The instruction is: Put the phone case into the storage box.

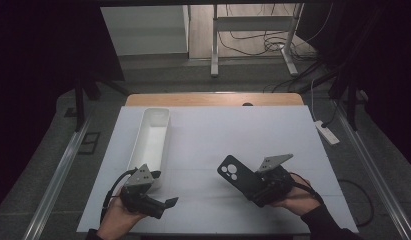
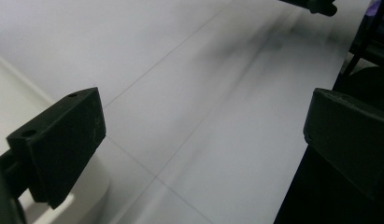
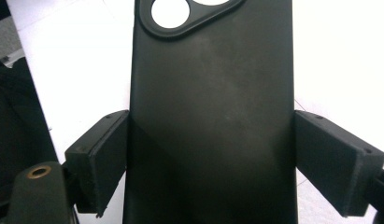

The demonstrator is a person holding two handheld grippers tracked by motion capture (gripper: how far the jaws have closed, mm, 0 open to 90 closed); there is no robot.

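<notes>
A black phone case point(image 1: 236, 174) with round camera cutouts is held just above the white table top at the right. My right gripper point(image 1: 256, 188) is shut on its lower end, a hand behind it. In the right gripper view the case point(image 3: 210, 93) stands between the two pads point(image 3: 103, 154), which press on its long edges. At the front left, next to the near end of a white tray point(image 1: 136, 145), my left gripper point(image 1: 165, 204) points right. Its fingers point(image 2: 63, 140) stand wide apart, open, with only bare table between them.
The long white tray point(image 2: 12, 100) runs from the left gripper toward the table's far side and looks empty. The white mat point(image 1: 218, 130) covers a wooden table. The front edge lies close under both hands. Beyond the table are a metal stand and floor cables.
</notes>
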